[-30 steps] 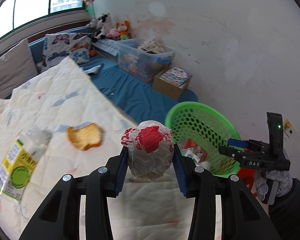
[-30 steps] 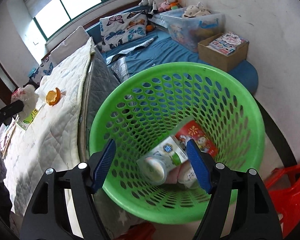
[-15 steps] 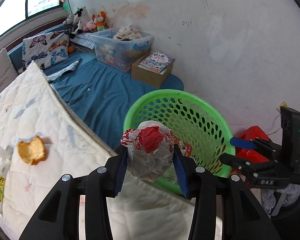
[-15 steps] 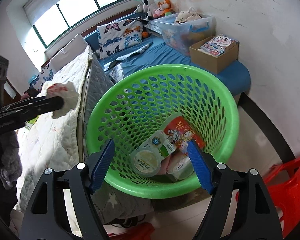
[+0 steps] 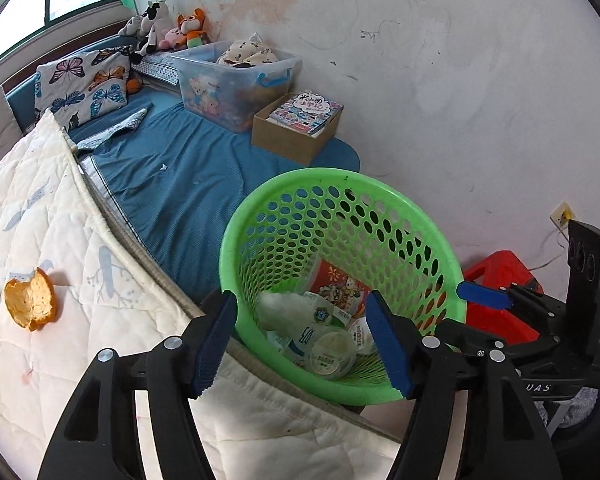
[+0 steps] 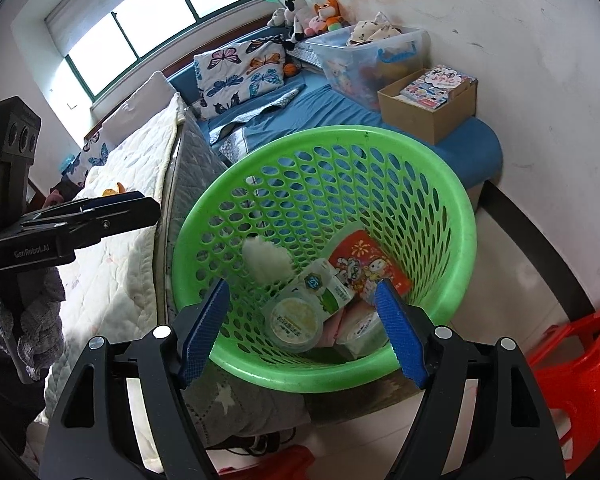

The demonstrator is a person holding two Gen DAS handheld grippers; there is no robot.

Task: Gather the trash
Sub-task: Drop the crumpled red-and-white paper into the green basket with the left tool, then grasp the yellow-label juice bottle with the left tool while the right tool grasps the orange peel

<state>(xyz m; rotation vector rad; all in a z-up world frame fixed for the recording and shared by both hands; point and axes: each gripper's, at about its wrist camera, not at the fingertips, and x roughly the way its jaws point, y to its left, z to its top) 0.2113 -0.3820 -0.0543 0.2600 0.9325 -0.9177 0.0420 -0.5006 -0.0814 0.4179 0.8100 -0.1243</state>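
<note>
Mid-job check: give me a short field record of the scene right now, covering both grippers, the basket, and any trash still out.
left gripper: open, empty, held over the basket's near rim
right gripper: open, empty, pointed into the basket
green basket: upright on the floor beside the bed
basket contents: crumpled white wrapper, red packet, round-lidded cup, other packaging
trash still out: orange peel lying on the white quilt; a green-labelled packet at the left wrist view's left edge, mostly cut off
</note>
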